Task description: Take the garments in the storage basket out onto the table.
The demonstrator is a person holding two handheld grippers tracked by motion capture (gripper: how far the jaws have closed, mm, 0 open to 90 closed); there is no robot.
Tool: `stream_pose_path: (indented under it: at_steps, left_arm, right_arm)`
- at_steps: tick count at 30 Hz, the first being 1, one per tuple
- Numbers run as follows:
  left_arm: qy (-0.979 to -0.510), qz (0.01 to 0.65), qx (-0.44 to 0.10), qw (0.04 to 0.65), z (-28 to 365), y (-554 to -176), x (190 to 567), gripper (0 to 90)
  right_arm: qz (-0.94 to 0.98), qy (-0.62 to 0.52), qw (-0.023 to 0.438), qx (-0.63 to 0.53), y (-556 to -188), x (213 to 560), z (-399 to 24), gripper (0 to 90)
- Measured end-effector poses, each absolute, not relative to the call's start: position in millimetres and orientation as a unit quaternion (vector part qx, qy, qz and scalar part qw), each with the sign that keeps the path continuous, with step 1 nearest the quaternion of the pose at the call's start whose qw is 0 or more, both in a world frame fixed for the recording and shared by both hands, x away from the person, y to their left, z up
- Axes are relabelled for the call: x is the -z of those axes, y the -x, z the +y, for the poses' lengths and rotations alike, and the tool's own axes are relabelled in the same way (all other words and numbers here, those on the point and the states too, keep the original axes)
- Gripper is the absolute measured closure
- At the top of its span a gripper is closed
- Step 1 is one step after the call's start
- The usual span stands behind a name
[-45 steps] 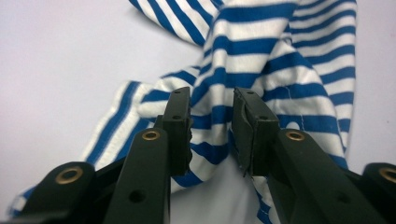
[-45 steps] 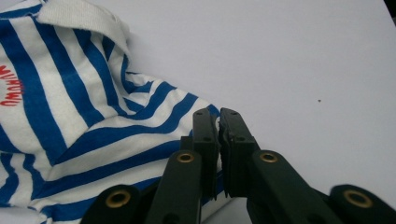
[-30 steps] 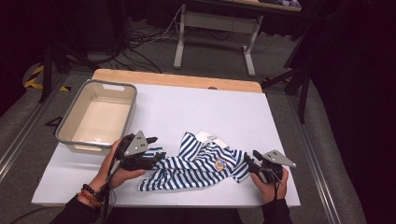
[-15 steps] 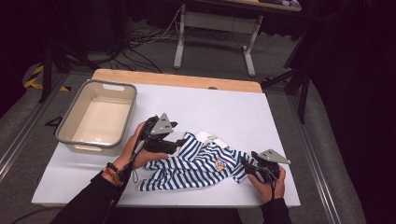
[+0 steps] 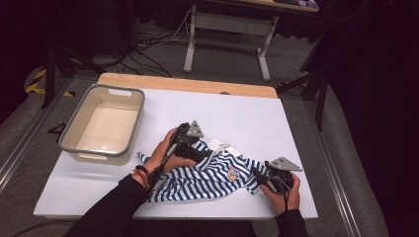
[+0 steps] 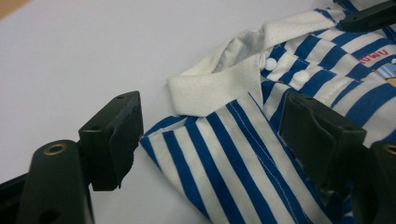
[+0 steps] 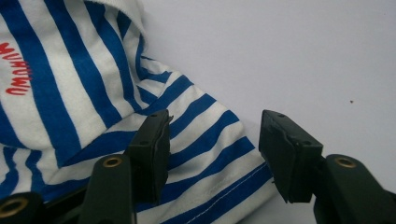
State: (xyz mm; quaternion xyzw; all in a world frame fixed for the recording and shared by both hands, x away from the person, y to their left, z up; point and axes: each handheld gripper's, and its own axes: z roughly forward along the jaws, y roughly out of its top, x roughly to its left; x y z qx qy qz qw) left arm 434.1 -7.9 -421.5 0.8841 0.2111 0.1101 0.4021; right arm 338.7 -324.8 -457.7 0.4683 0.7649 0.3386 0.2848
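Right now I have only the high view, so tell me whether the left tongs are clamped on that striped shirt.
Observer: No. In the left gripper view the left tongs stand open, and they have just been opening. The striped shirt lies between them, near its white collar, with no pad pressing on it.
Operator: Now report the right tongs.
Observer: The right tongs are open too and have just been opening; a striped end of the shirt lies between them on the white table, unpinched.
Operator: Read me the print on the chest.
Observer: Red letters show at the edge of the right gripper view, cut off by the frame.
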Motion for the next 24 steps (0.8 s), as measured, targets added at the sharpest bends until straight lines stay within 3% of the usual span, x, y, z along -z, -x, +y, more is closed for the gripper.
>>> stream_pose_path:
  at_steps: [9, 18, 19, 22, 24]
  left_arm:
    - [-0.901, 0.217, -0.093, 0.364, -26, -439, 443, 25.6]
    - [-0.902, 0.234, -0.076, 0.354, -24, -444, 453, 47.8]
    - [-0.901, 0.234, -0.073, 0.357, -23, -444, 453, 56.9]
    - [-0.902, 0.233, -0.076, 0.355, -21, -446, 452, 64.4]
    - [-0.903, 0.231, -0.074, 0.356, -19, -447, 452, 74.2]
  right_arm:
    - [0.772, -0.464, 0.281, -0.33, -340, 459, -323, 43.0]
    - [0.772, -0.475, 0.254, -0.338, -343, 459, -326, 46.6]
    - [0.769, -0.482, 0.242, -0.343, -345, 458, -328, 47.4]
    - [0.772, -0.478, 0.239, -0.343, -345, 458, -328, 50.5]
    - [0.774, -0.475, 0.237, -0.344, -345, 458, -328, 58.5]
